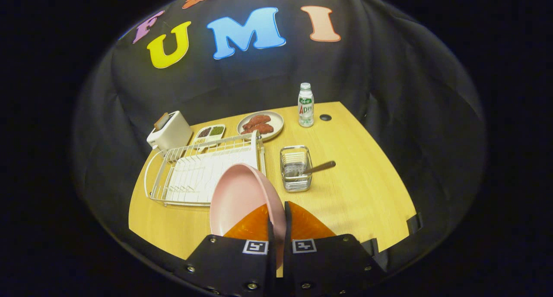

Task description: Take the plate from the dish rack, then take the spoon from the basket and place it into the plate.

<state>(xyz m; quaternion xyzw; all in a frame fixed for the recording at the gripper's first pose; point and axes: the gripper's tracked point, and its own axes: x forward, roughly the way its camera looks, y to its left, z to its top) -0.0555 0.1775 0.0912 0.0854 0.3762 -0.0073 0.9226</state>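
One pink plate (242, 197) clamped by its rim between the tongs (276, 221), lifted near the one dish rack (173, 176) ahead-left; one spoon (317, 168) leans in one basket (296, 167) just ahead-right, bare table (367, 180) beyond right.

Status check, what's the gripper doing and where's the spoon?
Gripper fingers shut on pink plate, held on edge beside dish rack. Spoon in wire basket, just ahead of the fingers. Nothing between.
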